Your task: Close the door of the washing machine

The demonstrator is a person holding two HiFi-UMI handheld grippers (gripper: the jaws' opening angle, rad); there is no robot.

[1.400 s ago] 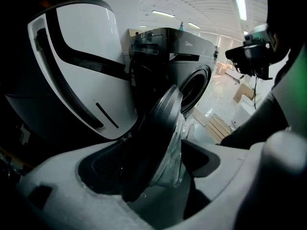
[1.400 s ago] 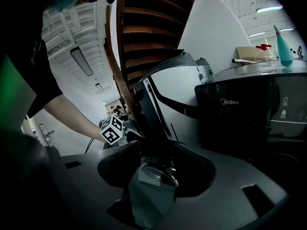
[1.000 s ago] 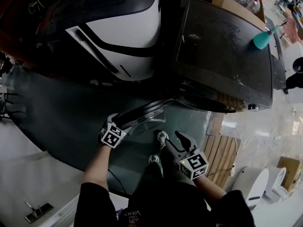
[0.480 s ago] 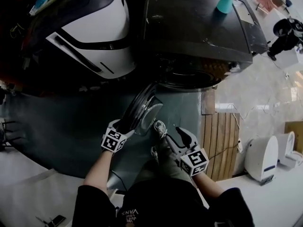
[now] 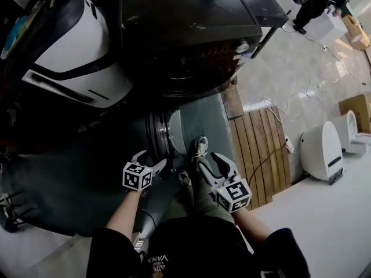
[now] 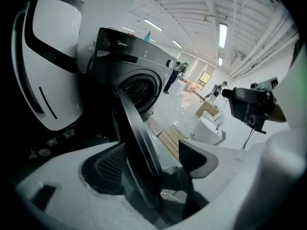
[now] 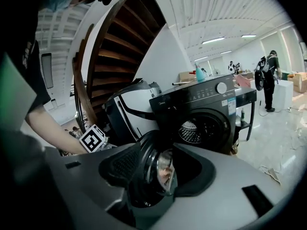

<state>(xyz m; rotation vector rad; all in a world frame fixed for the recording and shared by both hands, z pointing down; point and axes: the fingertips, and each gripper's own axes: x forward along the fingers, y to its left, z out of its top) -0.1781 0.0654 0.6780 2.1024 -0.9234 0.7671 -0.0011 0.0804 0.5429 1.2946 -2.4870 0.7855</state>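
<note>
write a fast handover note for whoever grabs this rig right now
Left tongs: open, jaws have just been closing a little; the door rim sits between them, not clamped.
Right tongs: open, empty, beside the person's shoe, clear of the door.
Door: swung wide out from the washing machine, drum opening exposed.
Done: rim lined up between the jaws.
Left: swing the door to the opening and push until it shuts.

left gripper, right gripper — jaws apart
</note>
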